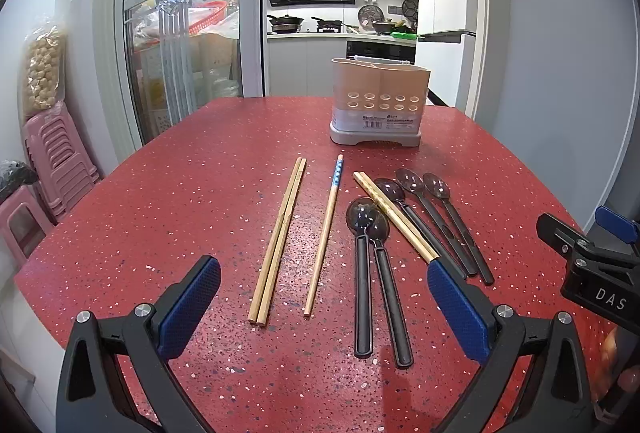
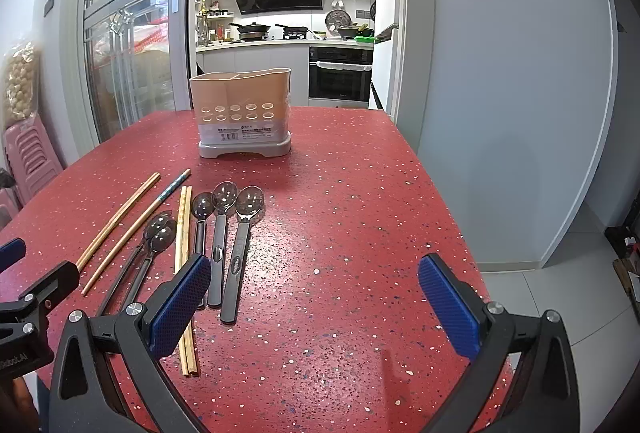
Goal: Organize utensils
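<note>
1. Left hand-held gripper (image 1: 324, 289) and right hand-held gripper (image 2: 314, 293) hover released, blue ribbed pads spread wide.
2. Wooden chopsticks (image 1: 278, 239) and dark translucent plastic spoons (image 1: 362, 273) lie on the speckled red worktop (image 1: 200, 193).
3. Perforated beige utensil holder (image 1: 380, 105) stands far.
4. Only the right view shows tiled floor (image 2: 560, 293).

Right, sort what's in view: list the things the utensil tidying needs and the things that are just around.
For the job:
- plain chopsticks
- blue-patterned chopstick
- printed chopsticks
- five dark spoons
- utensil holder
- left gripper and right gripper, both open

Just around:
- pink stools
- bagged food
- oven
- pans
</note>
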`<control>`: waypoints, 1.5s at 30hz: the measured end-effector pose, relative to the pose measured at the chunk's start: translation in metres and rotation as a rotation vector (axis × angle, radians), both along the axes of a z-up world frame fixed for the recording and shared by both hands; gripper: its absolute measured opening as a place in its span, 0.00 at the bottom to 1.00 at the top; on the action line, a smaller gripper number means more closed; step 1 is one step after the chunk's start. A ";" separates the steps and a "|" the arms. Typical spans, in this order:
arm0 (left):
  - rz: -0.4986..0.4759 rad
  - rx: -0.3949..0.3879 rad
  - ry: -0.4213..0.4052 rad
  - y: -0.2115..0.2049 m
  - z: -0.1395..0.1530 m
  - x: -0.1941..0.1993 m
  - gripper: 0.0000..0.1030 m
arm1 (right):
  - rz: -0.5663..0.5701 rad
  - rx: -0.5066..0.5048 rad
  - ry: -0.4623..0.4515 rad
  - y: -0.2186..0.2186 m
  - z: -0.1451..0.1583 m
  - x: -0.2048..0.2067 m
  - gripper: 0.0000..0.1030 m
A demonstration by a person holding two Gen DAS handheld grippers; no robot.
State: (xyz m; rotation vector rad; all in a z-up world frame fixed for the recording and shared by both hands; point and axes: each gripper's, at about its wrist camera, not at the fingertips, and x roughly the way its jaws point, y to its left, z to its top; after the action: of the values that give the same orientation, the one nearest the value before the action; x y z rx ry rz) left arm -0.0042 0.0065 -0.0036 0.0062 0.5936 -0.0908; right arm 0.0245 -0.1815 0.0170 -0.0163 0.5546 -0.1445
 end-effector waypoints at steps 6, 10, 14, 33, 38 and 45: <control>0.000 0.000 0.000 0.000 0.000 0.000 1.00 | 0.000 -0.002 0.001 0.000 0.000 0.000 1.00; 0.000 0.000 0.000 0.000 0.000 0.000 1.00 | 0.000 -0.002 0.000 -0.001 0.000 0.000 1.00; 0.001 0.001 0.000 0.000 0.000 0.000 1.00 | 0.000 -0.002 0.001 0.000 0.000 0.000 1.00; 0.001 0.000 0.002 0.000 -0.001 0.000 1.00 | 0.001 -0.002 0.008 0.001 0.000 0.000 1.00; 0.001 0.000 0.005 0.001 -0.001 0.001 1.00 | 0.003 -0.004 0.010 0.002 0.000 0.000 1.00; 0.003 0.000 0.007 0.001 -0.002 0.000 1.00 | 0.005 -0.002 0.015 0.003 -0.001 0.002 1.00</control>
State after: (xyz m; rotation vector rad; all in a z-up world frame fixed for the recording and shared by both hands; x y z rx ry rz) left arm -0.0038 0.0080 -0.0051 0.0048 0.6007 -0.0882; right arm 0.0268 -0.1789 0.0164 -0.0203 0.5690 -0.1400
